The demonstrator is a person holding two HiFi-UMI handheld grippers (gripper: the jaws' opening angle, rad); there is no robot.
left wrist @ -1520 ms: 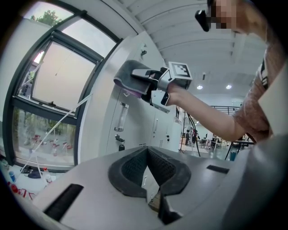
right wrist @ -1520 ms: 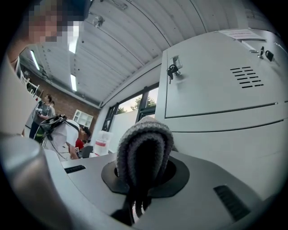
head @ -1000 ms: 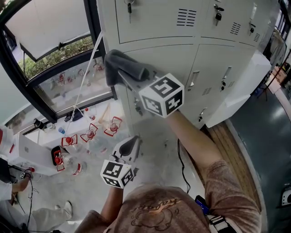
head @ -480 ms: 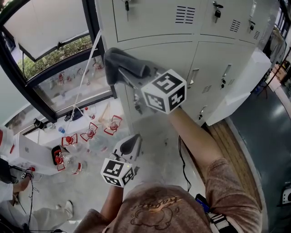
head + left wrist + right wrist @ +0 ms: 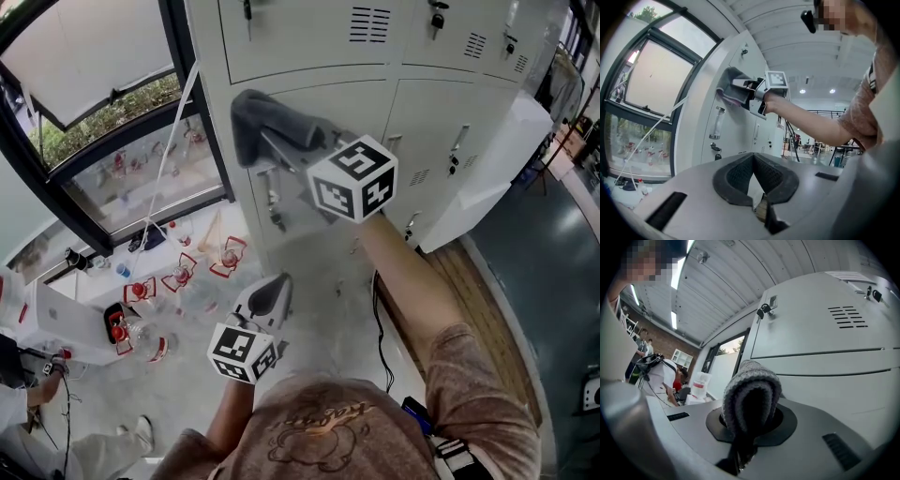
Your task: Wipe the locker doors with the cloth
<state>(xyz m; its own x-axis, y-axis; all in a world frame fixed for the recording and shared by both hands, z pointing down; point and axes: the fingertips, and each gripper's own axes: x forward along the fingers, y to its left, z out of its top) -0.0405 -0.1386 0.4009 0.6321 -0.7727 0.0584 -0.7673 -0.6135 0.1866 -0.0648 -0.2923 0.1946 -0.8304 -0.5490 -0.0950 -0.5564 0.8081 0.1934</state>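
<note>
Window: a black-framed window (image 5: 192,112) is standing just left of the lockers, at the left edge of the head view.
Left claw: the left claw (image 5: 272,289) is hanging low in front of the person, well apart from the lockers. In the left gripper view (image 5: 752,157) its black ribbed pads (image 5: 736,176) are meeting at the tips, with nothing between them.
Left marker cube: a white cube with black square markers (image 5: 242,354) is sitting on this gripper, nearest the person.
Cloth: a folded grey knitted cloth (image 5: 267,127) is lying against the top left corner of a lower-row door, just under the seam to the upper row. In the right gripper view the cloth (image 5: 752,380) is bulging up out of the jaws.
Right claw: the right claw (image 5: 281,150) is reaching up on an outstretched arm. Its jaws are clamping tight on the cloth (image 5: 752,413).
Right marker cube: a second marker cube (image 5: 352,178) is riding behind the jaws.
Locker doors: pale grey metal locker doors (image 5: 309,47) with vent slits (image 5: 848,317) and keys in the locks are filling the top of the head view.
Writing: the print on the person's brown shirt (image 5: 319,431) is too blurred to read.
</note>
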